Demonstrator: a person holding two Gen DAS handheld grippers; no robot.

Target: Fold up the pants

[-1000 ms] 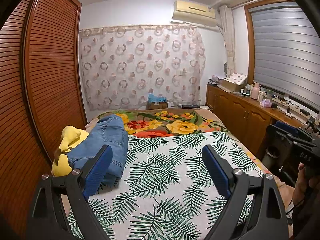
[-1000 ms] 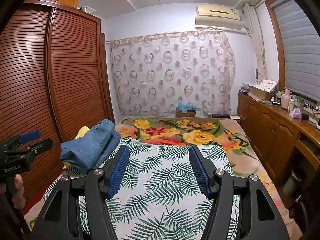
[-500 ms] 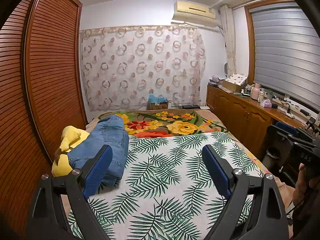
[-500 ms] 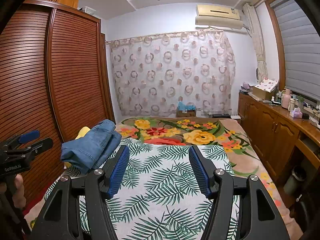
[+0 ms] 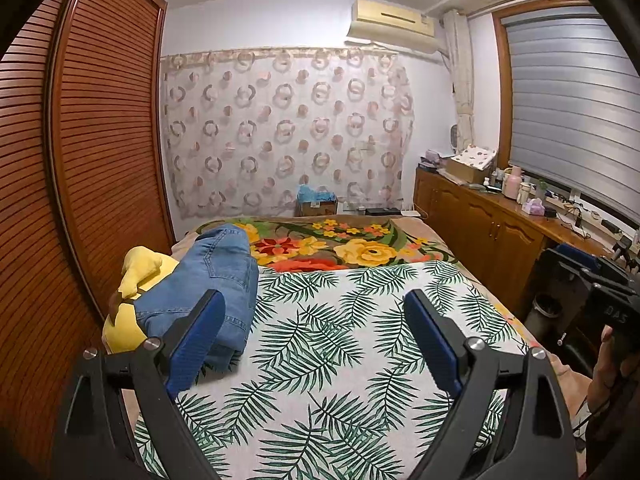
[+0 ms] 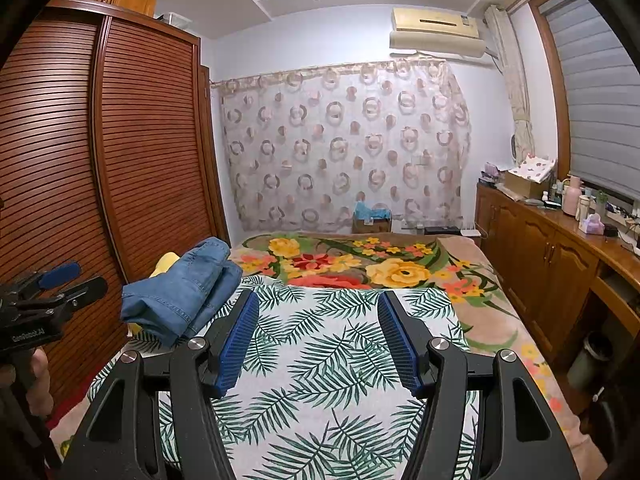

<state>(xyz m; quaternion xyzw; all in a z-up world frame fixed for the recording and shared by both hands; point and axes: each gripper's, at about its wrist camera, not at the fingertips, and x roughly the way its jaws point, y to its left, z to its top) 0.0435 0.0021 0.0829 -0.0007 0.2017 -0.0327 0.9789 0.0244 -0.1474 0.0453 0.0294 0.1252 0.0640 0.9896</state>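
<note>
Blue jeans point(image 5: 208, 280) lie folded in a bundle at the left edge of the bed, resting partly on a yellow plush toy point(image 5: 136, 276). In the right wrist view the jeans point(image 6: 184, 292) sit left of the fingers. My left gripper point(image 5: 312, 304) hovers over the palm-leaf sheet point(image 5: 328, 360), jaws wide open with nothing between them; its left finger overlaps the jeans in the picture without gripping them. Above the same sheet point(image 6: 320, 344) my right gripper point(image 6: 316, 300) stands open and empty.
A slatted wooden wardrobe point(image 5: 80, 168) runs close along the bed's left side. A floral blanket point(image 5: 344, 248) covers the far half of the bed. A wooden cabinet point(image 6: 552, 256) with bottles lines the right wall. A person's hand point(image 5: 612, 364) holds the other gripper handle.
</note>
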